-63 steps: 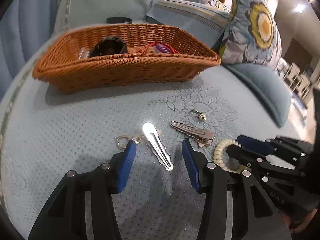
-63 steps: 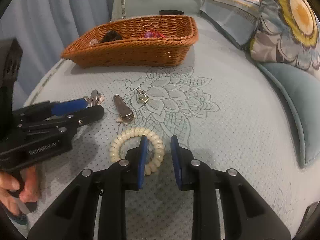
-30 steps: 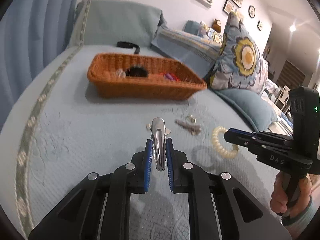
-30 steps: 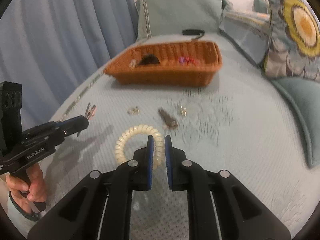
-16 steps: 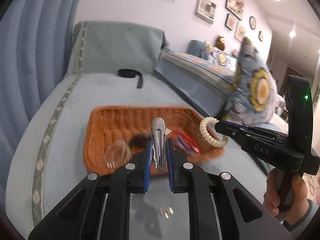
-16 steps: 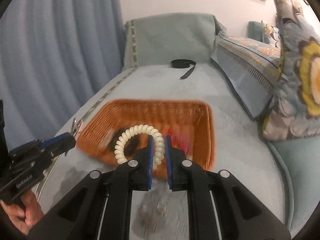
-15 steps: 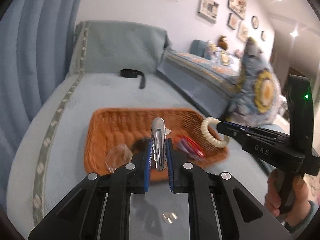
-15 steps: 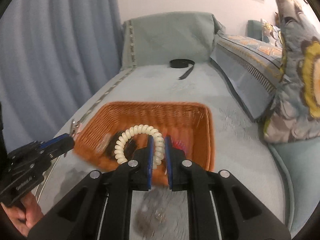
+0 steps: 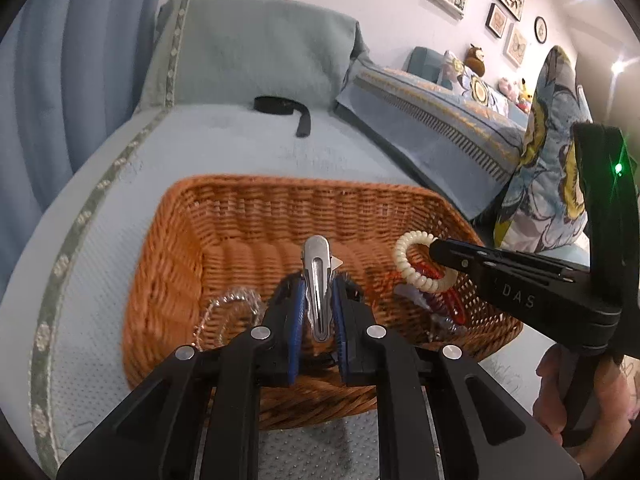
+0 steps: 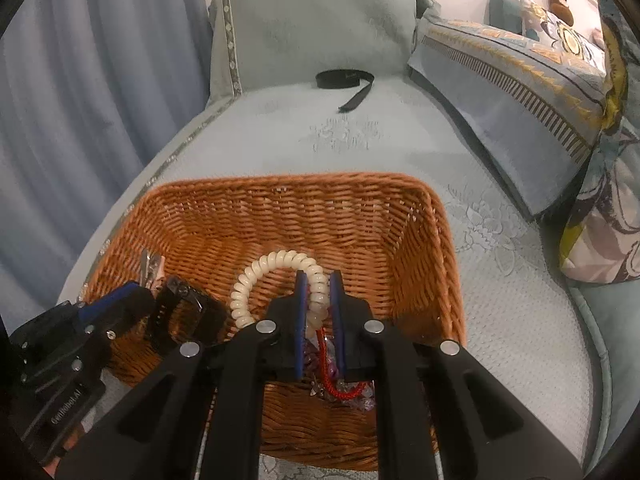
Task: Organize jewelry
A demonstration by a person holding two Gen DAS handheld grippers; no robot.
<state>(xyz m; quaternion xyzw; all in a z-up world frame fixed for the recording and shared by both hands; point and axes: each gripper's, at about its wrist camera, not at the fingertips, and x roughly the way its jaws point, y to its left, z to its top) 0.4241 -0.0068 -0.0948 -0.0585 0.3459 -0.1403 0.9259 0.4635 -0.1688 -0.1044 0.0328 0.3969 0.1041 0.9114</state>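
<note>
My left gripper [image 9: 317,300] is shut on a silver hair clip [image 9: 317,280] and holds it above the near part of a brown wicker basket [image 9: 280,200]. My right gripper [image 10: 318,292] is shut on a cream spiral hair tie [image 10: 276,264] and holds it over the same basket [image 10: 304,208]. In the left wrist view the hair tie [image 9: 412,264] hangs over the basket's right side. In the right wrist view the left gripper [image 10: 132,292] and its clip [image 10: 147,266] show at the basket's left edge.
In the basket lie a clear bracelet [image 9: 228,312], a black item [image 10: 188,312], and a red cord with purple beads [image 10: 340,388]. A black strap [image 10: 346,80] lies farther back on the bed. Pillows [image 9: 552,152] line the right side.
Both grippers have moved forward and down toward the basket with their items. The basket now fills the near view under both.
</note>
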